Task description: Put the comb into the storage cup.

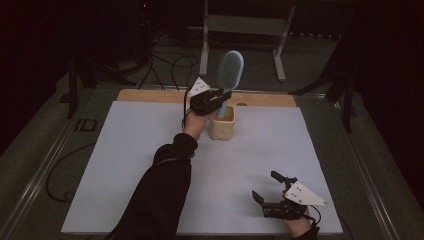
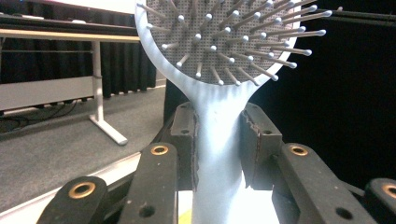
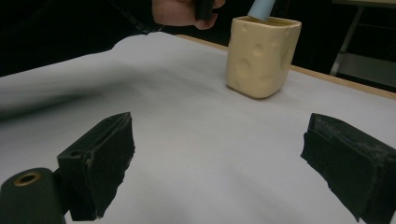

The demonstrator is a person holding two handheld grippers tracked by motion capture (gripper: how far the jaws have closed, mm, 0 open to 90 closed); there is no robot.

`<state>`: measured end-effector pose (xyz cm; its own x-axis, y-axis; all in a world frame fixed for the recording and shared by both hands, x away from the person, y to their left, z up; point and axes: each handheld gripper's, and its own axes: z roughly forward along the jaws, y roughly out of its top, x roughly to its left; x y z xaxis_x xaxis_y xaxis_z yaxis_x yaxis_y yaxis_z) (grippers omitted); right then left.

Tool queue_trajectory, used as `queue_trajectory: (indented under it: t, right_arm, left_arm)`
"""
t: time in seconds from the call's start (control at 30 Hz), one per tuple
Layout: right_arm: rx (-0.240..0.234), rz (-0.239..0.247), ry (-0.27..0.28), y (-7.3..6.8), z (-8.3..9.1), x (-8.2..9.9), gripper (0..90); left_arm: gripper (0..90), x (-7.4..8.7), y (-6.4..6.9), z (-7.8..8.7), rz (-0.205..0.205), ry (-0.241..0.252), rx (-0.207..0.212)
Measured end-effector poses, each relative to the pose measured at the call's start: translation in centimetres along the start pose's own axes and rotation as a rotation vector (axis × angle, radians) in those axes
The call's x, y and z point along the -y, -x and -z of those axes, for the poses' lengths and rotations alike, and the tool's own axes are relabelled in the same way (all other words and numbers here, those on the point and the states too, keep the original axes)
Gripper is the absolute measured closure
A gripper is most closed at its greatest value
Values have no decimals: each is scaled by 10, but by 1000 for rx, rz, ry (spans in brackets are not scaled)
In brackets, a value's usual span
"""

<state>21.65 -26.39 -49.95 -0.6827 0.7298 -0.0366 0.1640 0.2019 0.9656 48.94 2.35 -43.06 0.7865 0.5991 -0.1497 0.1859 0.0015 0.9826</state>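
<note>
A: Where's the hairbrush [image 1: 229, 70]?
B: Upper centre of the high view, upright, handle end down in the yellow holder [image 1: 222, 124]. The left gripper [image 1: 216, 96] has its pads clamped on the handle.
A: And the right gripper [image 1: 270, 192]?
B: Lower right, over the white table sheet [image 1: 125, 150], fingers spread apart, holding nothing.

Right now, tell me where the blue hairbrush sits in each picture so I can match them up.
High view: the blue hairbrush stands upright at top centre, handle down in the cream holder, clamped by the left hand-held gripper.
Left gripper view: centre, bristled head at top, handle between the two black jaws.
Right gripper view: just its handle, top edge, entering the holder.
Shared landmark: the white table sheet.
</note>
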Motion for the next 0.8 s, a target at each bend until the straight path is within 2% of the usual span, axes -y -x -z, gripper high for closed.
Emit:
queue_trajectory:
  t: [0.13,0.27,0.4,0.53,0.8]
  right_arm:
    - [-1,1,1,0,0,0,88]
    - [0,1,1,0,0,0,88]
    - [-1,1,0,0,0,0,88]
    - [-2,-2,1,1,0,0,88]
    - [-2,-6,1,0,0,0,88]
  left_arm:
    - [698,3,1,0,-10,-4,-11]
    - [698,9,2,-1,0,-13,-7]
    - [698,16,4,-4,-20,-42,-30]
    - [697,20,5,-4,-21,-46,-32]
    - [694,25,8,-3,-40,-53,-76]
